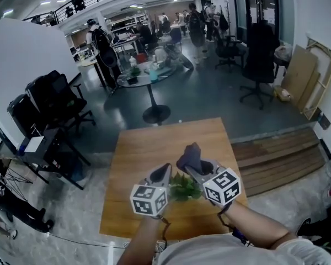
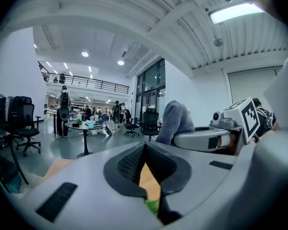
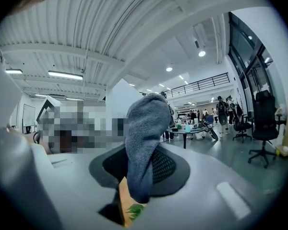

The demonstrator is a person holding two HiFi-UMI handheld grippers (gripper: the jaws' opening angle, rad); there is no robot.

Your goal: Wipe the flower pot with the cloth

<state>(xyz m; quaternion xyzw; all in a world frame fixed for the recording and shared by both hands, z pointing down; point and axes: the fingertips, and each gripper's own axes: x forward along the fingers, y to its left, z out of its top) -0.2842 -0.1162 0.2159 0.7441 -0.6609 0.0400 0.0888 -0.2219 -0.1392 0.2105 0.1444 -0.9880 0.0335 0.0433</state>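
Observation:
On the wooden table [image 1: 154,145], near its front edge, stands a small green plant [image 1: 183,187]. Its pot is hidden under the leaves and my grippers. My right gripper [image 1: 195,163] hangs just above and right of the plant, shut on a dark grey-blue cloth [image 1: 188,155] that sticks up from its jaws; the right gripper view shows the cloth [image 3: 144,143] pinched, with a leaf [image 3: 133,209] below. Just left of the plant, my left gripper [image 1: 165,170] has its tips [image 2: 144,146] touching and nothing between them; a bit of green [image 2: 152,206] shows through the gap behind the tips.
A stack of wooden planks [image 1: 276,159] lies on the floor right of the table. Black office chairs [image 1: 55,101] stand at the left, and a round glass table [image 1: 146,73] beyond. Several people stand far back.

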